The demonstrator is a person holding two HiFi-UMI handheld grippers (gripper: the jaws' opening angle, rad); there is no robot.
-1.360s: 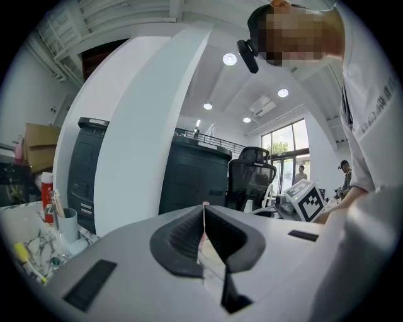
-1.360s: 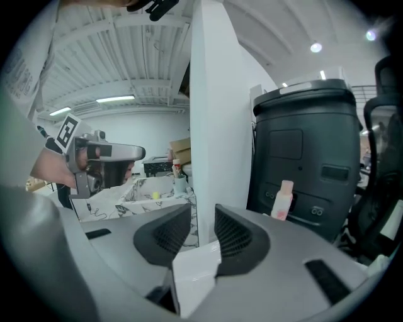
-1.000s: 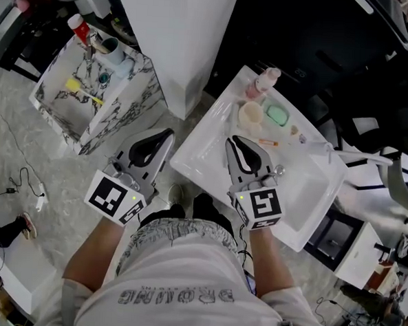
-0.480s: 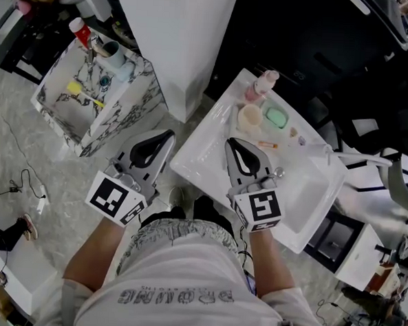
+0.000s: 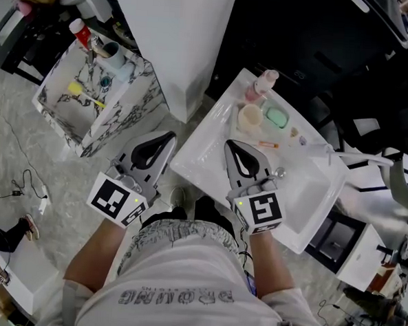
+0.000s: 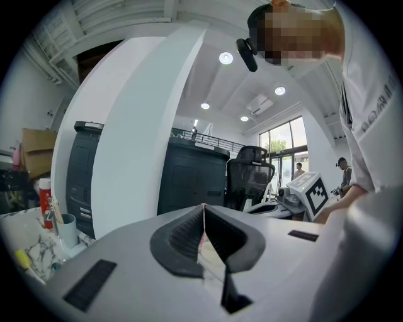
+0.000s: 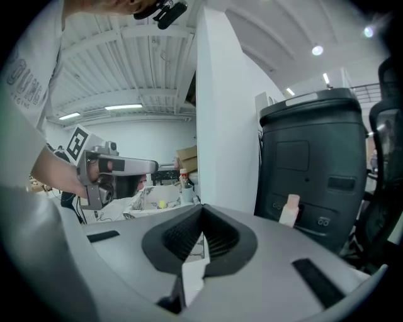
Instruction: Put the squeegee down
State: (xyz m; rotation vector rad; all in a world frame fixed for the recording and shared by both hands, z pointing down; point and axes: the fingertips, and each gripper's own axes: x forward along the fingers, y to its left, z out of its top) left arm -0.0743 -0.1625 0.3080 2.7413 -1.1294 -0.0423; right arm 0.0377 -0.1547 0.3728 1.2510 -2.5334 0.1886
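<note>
A white-handled tool with a grey blade, which looks like the squeegee (image 5: 383, 165), lies off the right end of the white basin (image 5: 203, 159), away from both grippers. My right gripper (image 5: 230, 144) hangs over the basin's near left part, its jaws pressed together with nothing between them; its own view shows the right gripper (image 7: 201, 207) shut too. My left gripper (image 5: 170, 133) is held level to the left of the basin, above the floor. The left gripper (image 6: 203, 207) is also shut and empty.
On the basin's far rim stand a pink bottle (image 5: 265, 83), a beige cup (image 5: 249, 117) and a green soap (image 5: 277, 116). A marbled box (image 5: 117, 119) at the left holds a cup, a red-capped bottle and a yellow item. A white pillar (image 5: 177, 40) rises between them.
The right gripper's jaws have closed from slightly apart to fully together. Both hands have stayed almost where they were.
</note>
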